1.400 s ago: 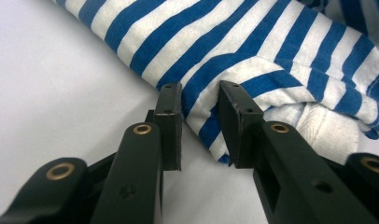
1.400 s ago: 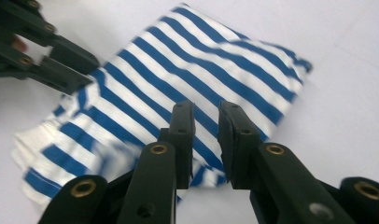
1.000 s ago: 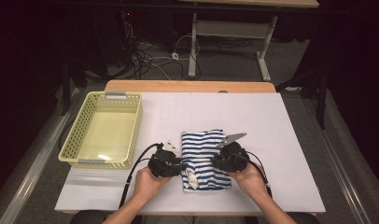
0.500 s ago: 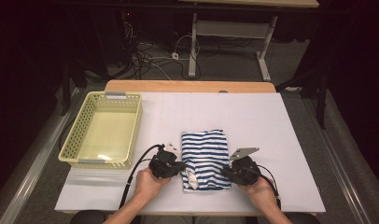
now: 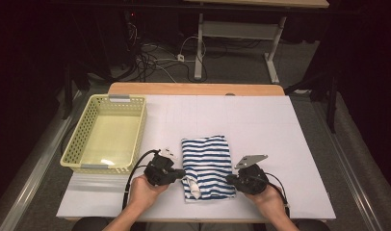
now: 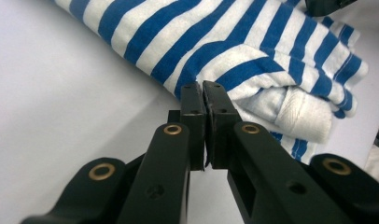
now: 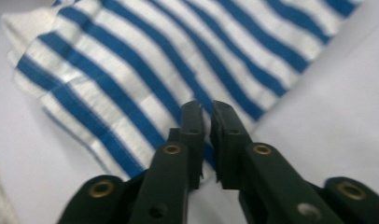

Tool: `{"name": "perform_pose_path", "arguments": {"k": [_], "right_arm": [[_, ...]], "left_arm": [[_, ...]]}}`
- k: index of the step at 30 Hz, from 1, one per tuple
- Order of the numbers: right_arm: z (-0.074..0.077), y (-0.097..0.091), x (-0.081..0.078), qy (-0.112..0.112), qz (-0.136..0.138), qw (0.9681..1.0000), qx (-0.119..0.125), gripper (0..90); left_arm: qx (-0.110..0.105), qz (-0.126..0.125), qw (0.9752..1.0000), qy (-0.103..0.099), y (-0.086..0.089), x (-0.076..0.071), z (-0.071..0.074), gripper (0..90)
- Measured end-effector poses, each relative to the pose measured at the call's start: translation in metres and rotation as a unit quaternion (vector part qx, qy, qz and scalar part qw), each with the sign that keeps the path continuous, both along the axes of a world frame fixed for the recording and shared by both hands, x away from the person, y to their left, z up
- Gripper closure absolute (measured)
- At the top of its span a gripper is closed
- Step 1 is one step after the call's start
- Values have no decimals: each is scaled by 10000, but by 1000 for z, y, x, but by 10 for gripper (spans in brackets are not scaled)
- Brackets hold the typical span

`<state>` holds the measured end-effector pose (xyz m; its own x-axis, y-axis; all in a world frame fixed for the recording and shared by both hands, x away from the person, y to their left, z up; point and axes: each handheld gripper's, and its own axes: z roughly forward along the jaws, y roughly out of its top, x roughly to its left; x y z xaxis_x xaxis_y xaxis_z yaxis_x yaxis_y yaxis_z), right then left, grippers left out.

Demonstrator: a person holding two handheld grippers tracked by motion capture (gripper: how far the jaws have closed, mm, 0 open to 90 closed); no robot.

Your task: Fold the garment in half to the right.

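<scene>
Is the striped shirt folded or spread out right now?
Folded: the striped shirt lies as a compact rectangle on the table, with stacked layers showing at its near edge.

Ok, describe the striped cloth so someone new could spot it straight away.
On the white table, right of the yellow basket, near the front edge, lies the folded cloth. It sits between the two hand-held grippers and is the one thing with blue and white stripes.

— What carries everything?
— A table [image 5: 290, 144] under a white sheet, wooden edge at twelve o'clock.
— What lies on it?
— A pale yellow mesh basket [image 5: 78, 144] at nine o'clock, and a folded blue-and-white striped cloth [image 5: 208, 161] at six o'clock.
</scene>
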<state>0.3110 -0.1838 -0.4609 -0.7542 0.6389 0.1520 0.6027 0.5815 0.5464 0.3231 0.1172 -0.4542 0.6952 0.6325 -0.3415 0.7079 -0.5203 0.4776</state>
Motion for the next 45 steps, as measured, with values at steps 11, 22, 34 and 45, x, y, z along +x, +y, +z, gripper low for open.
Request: {"name": "perform_pose_path", "arguments": {"k": [11, 22, 34, 45], "right_arm": [[-7, 4, -1, -26, -73, 9999, -126, 775], [0, -3, 0, -135, -155, 9997, 114, 693], [13, -30, 0, -451, -519, 9966, 458, 577], [17, -54, -9, -829, -750, 9918, 614, 512]], "left_arm": [[147, 41, 9999, 9, 9, -6, 0, 855], [-1, 343, 9987, -384, 16, -10, 3, 644], [-49, 670, 9937, -895, 24, -14, 14, 495], [-172, 962, 9904, -982, 38, -15, 17, 458]]}}
